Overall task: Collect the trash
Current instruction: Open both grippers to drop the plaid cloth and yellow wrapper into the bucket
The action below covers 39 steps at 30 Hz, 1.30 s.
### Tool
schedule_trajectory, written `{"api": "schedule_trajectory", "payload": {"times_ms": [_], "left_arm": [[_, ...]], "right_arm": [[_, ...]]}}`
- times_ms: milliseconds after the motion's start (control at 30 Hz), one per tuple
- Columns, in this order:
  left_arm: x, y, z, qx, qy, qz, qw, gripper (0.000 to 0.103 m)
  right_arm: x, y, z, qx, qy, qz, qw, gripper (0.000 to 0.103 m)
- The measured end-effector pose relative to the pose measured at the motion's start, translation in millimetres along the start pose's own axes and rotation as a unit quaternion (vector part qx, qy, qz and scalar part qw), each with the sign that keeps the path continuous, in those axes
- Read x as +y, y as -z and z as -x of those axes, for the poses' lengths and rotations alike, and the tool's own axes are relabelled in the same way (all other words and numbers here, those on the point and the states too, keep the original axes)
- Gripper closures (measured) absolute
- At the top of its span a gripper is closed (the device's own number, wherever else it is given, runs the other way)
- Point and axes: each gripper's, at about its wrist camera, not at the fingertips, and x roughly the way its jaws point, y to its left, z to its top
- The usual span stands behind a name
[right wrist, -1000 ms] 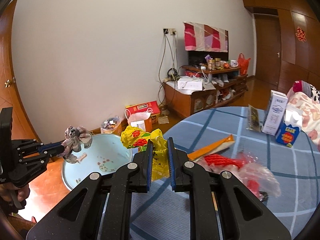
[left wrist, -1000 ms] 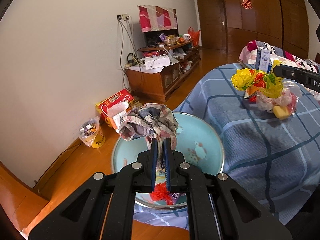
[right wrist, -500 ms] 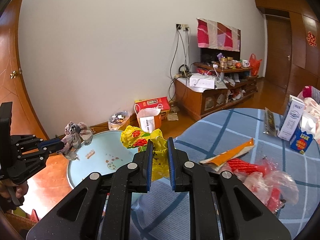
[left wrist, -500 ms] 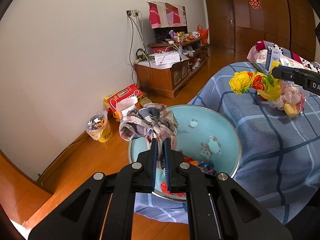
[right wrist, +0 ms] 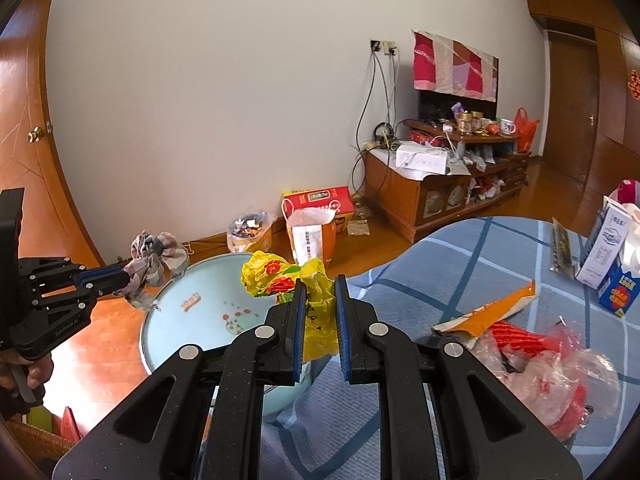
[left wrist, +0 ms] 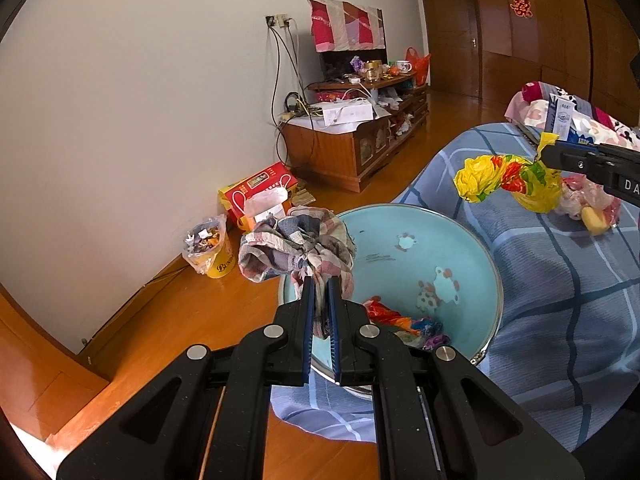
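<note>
My left gripper [left wrist: 320, 292] is shut on a crumpled plaid rag [left wrist: 296, 248] and holds it over the near rim of a light blue basin [left wrist: 420, 248] with wrappers in its bottom. In the right wrist view the left gripper [right wrist: 120, 278] holds the rag [right wrist: 158, 250] at the basin's left rim [right wrist: 192, 312]. My right gripper [right wrist: 320, 300] is shut on a yellow and red plastic bag [right wrist: 288, 276], held at the table edge beside the basin. That bag [left wrist: 504, 180] hangs right of the basin in the left wrist view.
A round table with a blue checked cloth [right wrist: 460, 272] carries an orange wrapper [right wrist: 492, 312], clear and red plastic [right wrist: 552, 364] and cartons [right wrist: 608, 248]. On the wood floor by the wall stand a yellow bin [left wrist: 208, 252], a red box [left wrist: 260, 188] and a wooden cabinet [left wrist: 352, 148].
Both grippers have shifted a little with their loads still held. The basin's inside with its wrappers has come more into the left wrist view, and the right gripper's jaws look slightly wider apart.
</note>
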Motion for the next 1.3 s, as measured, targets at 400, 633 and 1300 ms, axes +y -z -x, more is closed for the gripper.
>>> {"api": "schedule_trajectory", "payload": {"times_ms": [400, 633, 1300], "left_arm": [[1, 3, -4, 0.008, -0.007, -0.005, 0.9999, 0.096], [1, 3, -4, 0.009, -0.005, -0.008, 0.9999, 0.096], [-7, 3, -1, 0.01, 0.006, -0.013, 0.9999, 0.096]], "right_arm": [[12, -2, -9, 0.01, -0.007, 0.01, 1.0, 0.088], [15, -3, -9, 0.012, -0.01, 0.011, 1.0, 0.088], [24, -3, -14, 0.019, -0.021, 0.017, 0.999, 0.088]]}}
